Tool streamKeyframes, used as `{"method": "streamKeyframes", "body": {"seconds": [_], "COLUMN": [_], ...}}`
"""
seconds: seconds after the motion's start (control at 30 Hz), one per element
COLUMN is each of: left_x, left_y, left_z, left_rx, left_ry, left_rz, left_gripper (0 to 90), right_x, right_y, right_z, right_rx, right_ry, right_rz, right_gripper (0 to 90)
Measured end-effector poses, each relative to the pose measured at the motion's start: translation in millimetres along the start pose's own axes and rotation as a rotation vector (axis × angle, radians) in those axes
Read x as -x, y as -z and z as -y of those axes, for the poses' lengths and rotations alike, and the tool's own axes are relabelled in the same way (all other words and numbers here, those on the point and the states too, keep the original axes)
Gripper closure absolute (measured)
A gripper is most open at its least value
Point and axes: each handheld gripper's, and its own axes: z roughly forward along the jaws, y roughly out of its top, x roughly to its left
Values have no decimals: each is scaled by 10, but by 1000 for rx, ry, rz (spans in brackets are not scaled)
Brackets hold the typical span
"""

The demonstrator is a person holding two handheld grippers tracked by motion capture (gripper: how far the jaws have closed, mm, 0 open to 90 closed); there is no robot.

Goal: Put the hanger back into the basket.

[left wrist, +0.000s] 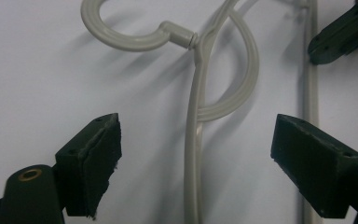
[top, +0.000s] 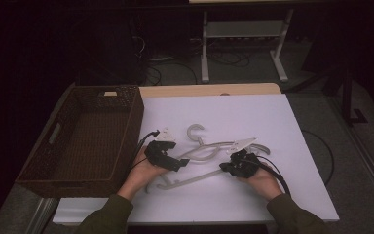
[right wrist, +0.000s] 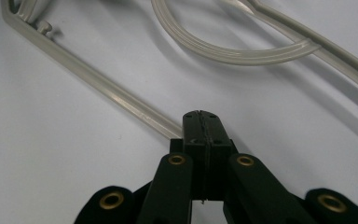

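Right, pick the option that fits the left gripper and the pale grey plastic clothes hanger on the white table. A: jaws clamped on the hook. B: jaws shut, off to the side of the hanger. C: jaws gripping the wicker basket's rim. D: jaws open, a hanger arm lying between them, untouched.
D: in the left gripper view the left gripper has its jaws wide apart, with the hanger arm running between them, clear of both pads.

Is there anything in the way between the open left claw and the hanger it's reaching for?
Nothing visible blocks it. The left claw stands open with the hanger's thin arm running up between its jaws over the bare white board, pads not yet touching it. The right claw is shut on the hanger's straight bar, off to the side.
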Motion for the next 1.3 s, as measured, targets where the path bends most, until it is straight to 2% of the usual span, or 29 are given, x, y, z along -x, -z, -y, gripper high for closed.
{"method": "streamKeyframes", "body": {"seconds": [0.1, 0.13, 0.2, 0.23, 0.27, 0.3, 0.43, 0.6, 1.0, 1.3], "left_x": [-13, -4, -11, -7, -20, -12, -8, -2, 14, 17], "left_y": [-48, -70, -93, -109, -114, -129, -154, -167, -191, -188], "left_z": [-11, -12, -16, -16, -18, -19, -29, -47, -39, -43], "left_rx": [-30, -30, -51, -48, -62, -61, -73, -91, -112, -113], "left_ry": [-25, -22, -33, -22, -37, -29, -37, -66, -83, -83], "left_rz": [3, 1, -7, -3, -5, -9, -9, -20, -29, -6], "left_gripper": [208, 243, 258, 279, 305, 337, 383, 458, 621, 762], "right_x": [1, -1, -1, 0, 0, 0, 4, 5, 6, 7], "right_y": [0, 1, 1, 0, -2, -7, -15, -15, -15, -14], "right_z": [0, 0, 0, 0, 1, 1, 3, 4, 2, 2], "right_rx": [0, 0, 0, 0, -1, -2, -2, -1, -2, -4], "right_ry": [0, 1, 1, 2, 1, -2, 0, 0, -1, 0], "right_rz": [0, 1, 1, 1, 1, -1, 0, 0, -1, -1], "right_gripper": [898, 898, 898, 898, 898, 898, 898, 898, 899, 898]}}
